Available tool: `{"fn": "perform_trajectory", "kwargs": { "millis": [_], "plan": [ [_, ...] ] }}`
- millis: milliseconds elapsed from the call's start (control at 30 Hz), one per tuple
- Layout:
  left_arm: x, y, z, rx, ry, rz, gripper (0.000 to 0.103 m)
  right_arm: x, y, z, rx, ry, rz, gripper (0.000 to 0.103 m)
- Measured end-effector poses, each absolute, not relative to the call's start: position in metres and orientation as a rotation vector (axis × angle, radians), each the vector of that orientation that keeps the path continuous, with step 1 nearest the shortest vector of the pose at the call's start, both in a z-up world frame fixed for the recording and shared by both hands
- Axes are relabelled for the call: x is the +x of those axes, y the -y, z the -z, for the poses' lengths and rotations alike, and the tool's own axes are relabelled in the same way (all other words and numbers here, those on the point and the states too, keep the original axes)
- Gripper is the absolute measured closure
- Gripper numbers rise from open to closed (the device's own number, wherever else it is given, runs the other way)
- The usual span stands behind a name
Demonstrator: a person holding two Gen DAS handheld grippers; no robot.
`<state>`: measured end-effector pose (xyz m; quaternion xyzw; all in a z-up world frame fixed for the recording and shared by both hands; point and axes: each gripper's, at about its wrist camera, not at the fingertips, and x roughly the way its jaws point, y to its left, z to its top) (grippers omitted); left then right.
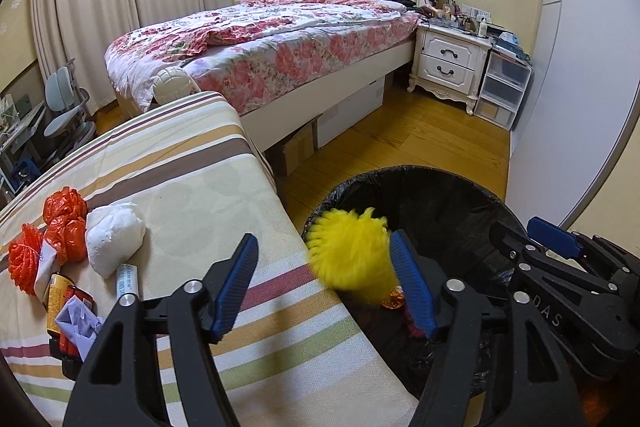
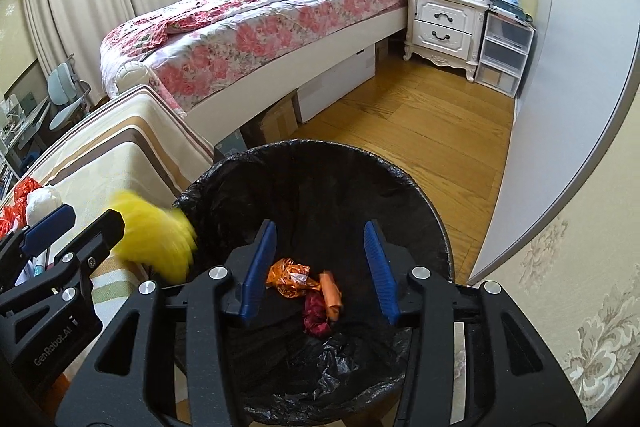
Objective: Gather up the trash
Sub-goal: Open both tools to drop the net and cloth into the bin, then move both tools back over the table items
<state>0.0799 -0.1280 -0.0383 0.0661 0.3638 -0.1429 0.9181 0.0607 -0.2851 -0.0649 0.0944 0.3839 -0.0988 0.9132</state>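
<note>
My left gripper [image 1: 324, 239] is open above the seam between the striped table [image 1: 192, 187] and the black-lined bin [image 1: 420, 179]. A yellow fluffy thing [image 1: 350, 253], blurred, hangs loose by its right finger, over the bin's rim. It also shows in the right wrist view as a yellow blur [image 2: 156, 243] beside the left gripper [image 2: 80, 223]. My right gripper [image 2: 320, 227] stands open over the bin [image 2: 320, 163] with nothing held between its pads. Below it, on the bin's floor, lie an orange wrapper [image 2: 286, 277], an orange piece [image 2: 332, 295] and a dark red scrap [image 2: 316, 319].
On the table's left end lie red-orange plastic bags [image 1: 64, 223], a white crumpled wad [image 1: 114, 239], an orange net [image 1: 24, 259], a can [image 1: 58, 303] and pale purple paper [image 1: 78, 327]. A flowered bed [image 1: 260, 47], a nightstand [image 1: 448, 63] and a wardrobe [image 1: 580, 87] surround the wooden floor.
</note>
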Motion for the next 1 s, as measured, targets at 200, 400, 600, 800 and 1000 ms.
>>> {"fn": "perform_trajectory", "kwargs": {
  "millis": [200, 400, 600, 800, 1000],
  "plan": [
    [0.078, 0.125, 0.037, 0.132, -0.746, 0.289, 0.032, 0.058, 0.286, 0.061, 0.194, -0.780, 0.222, 0.050],
    [0.075, 0.113, 0.033, 0.106, -0.750, 0.258, 0.029, 0.054, 0.282, 0.058, 0.184, -0.775, 0.226, 0.045],
    [0.069, 0.097, 0.026, 0.099, -0.738, 0.229, 0.029, 0.051, 0.273, 0.052, 0.177, -0.767, 0.214, 0.040],
    [0.061, 0.069, 0.020, 0.066, -0.743, 0.191, 0.029, 0.050, 0.254, 0.047, 0.166, -0.762, 0.181, 0.040],
    [0.051, 0.032, 0.015, 0.040, -0.742, 0.126, 0.029, 0.051, 0.224, 0.044, 0.138, -0.767, 0.118, 0.040]
  ]
}}
